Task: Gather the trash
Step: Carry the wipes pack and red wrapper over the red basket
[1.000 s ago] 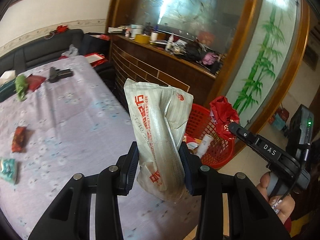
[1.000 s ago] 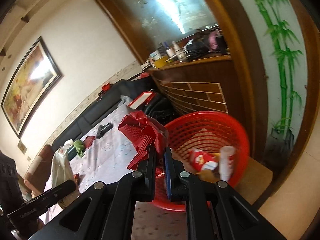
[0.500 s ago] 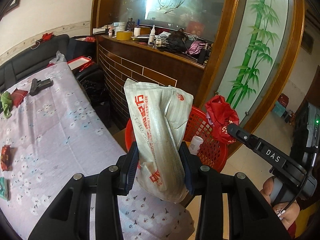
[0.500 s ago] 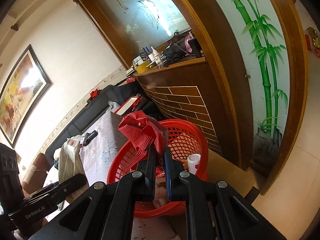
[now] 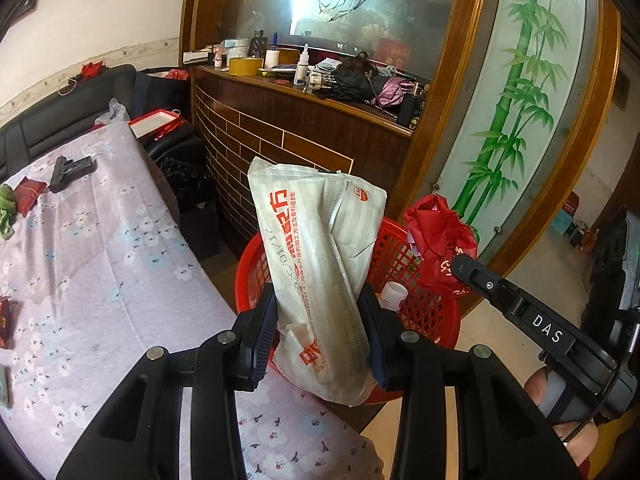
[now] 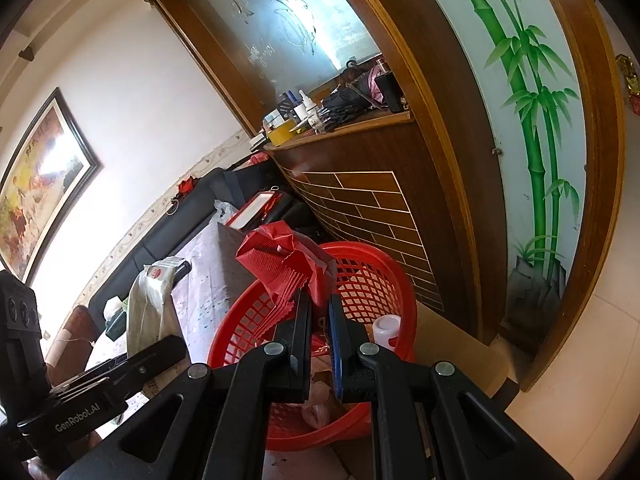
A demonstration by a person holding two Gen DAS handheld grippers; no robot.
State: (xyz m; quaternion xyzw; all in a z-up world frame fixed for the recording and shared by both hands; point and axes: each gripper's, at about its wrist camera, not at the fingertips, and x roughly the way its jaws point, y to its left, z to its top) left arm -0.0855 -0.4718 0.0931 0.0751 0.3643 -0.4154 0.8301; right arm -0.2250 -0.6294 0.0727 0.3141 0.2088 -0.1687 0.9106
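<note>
My left gripper (image 5: 318,326) is shut on a tall white wrapper with red print (image 5: 316,264), held upright at the table's end, in front of the red mesh basket (image 5: 420,308). My right gripper (image 6: 319,308) is shut on a crumpled red wrapper (image 6: 286,256), held just above the red mesh basket (image 6: 360,276). In the left wrist view the right gripper (image 5: 458,268) comes in from the right with the red wrapper (image 5: 438,240) over the basket's far side. A white bottle (image 6: 386,330) and other scraps lie in the basket.
The table with a lilac flowered cloth (image 5: 100,260) carries a black object (image 5: 70,168), a red packet (image 5: 28,194) and a green scrap (image 5: 6,210) at its far end. A wooden counter (image 5: 304,136) and a bamboo-painted glass panel (image 5: 516,120) stand behind the basket.
Both views have swung from the table toward the basket and counter. The basket now sits nearer and more under both grippers. Both grips hold as before.
</note>
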